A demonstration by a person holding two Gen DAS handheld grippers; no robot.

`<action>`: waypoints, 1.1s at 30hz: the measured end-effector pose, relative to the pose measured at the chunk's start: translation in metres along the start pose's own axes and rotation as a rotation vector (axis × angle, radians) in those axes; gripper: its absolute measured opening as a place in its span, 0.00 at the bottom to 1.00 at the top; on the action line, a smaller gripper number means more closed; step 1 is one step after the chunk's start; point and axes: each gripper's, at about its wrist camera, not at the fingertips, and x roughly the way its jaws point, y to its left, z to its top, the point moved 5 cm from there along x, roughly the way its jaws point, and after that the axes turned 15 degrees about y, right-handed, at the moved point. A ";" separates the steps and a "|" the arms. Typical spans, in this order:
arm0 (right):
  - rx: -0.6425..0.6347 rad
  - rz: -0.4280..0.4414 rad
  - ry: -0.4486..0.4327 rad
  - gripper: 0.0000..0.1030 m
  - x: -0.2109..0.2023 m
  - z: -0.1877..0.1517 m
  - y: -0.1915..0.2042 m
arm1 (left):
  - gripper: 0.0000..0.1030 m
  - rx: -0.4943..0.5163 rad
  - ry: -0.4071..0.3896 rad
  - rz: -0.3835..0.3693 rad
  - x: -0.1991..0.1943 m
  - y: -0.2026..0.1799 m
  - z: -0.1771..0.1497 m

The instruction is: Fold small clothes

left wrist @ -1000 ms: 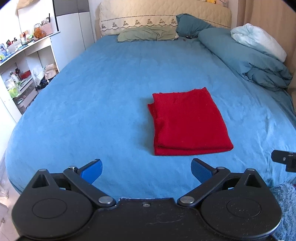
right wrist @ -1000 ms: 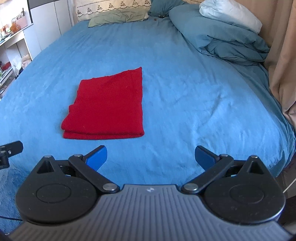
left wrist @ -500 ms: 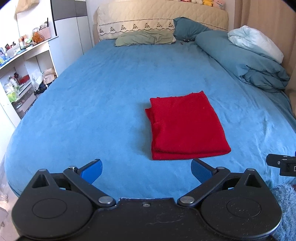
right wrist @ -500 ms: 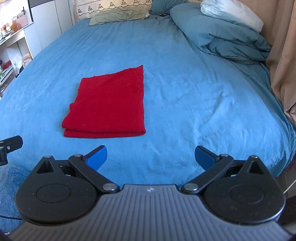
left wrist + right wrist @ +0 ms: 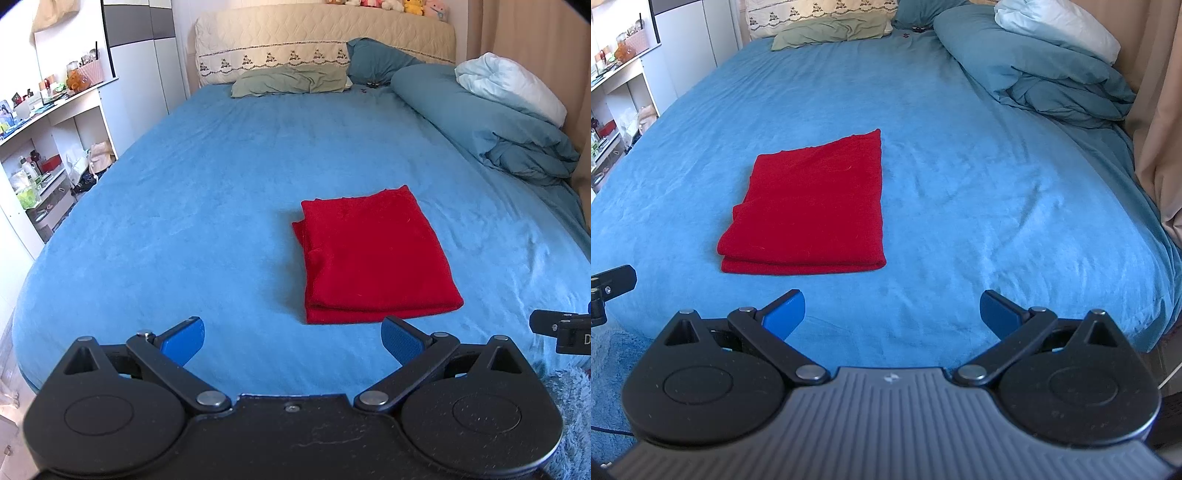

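The red garment (image 5: 373, 254) lay on the blue bed sheet (image 5: 207, 206), near the foot edge of the bed, already folded into a neat rectangle with two layers visible at its near edge. The left gripper (image 5: 291, 338) was held off the bed with its jaws spread wide and nothing between them, and the right gripper (image 5: 892, 310) was in the same condition, empty and spread. Neither one touched the cloth. It seemed that the folding was nearly or fully finished. If one more fold was wanted, a good way would be to take the two near corners, one with each gripper, pinching both layers together so the lower one does not slip, then to lift only a little and carry the edge toward the pillows (image 5: 288, 79). The left side, where a small lip of cloth stuck out, probably needed straightening first.
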 end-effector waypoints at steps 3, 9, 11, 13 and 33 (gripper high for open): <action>-0.005 -0.003 0.002 1.00 0.000 0.000 0.001 | 1.00 0.001 -0.004 0.000 0.000 0.000 0.001; -0.006 0.003 0.004 1.00 0.001 0.000 0.003 | 1.00 0.000 -0.005 -0.011 0.000 0.001 0.001; -0.006 0.002 0.004 1.00 0.002 0.000 0.003 | 1.00 -0.003 -0.004 -0.022 0.000 0.002 0.001; -0.009 0.000 0.004 1.00 0.003 0.001 0.003 | 1.00 -0.005 -0.004 -0.028 0.000 0.004 0.002; -0.007 0.000 0.003 1.00 0.003 0.001 0.004 | 1.00 0.013 -0.010 -0.019 0.000 0.009 0.004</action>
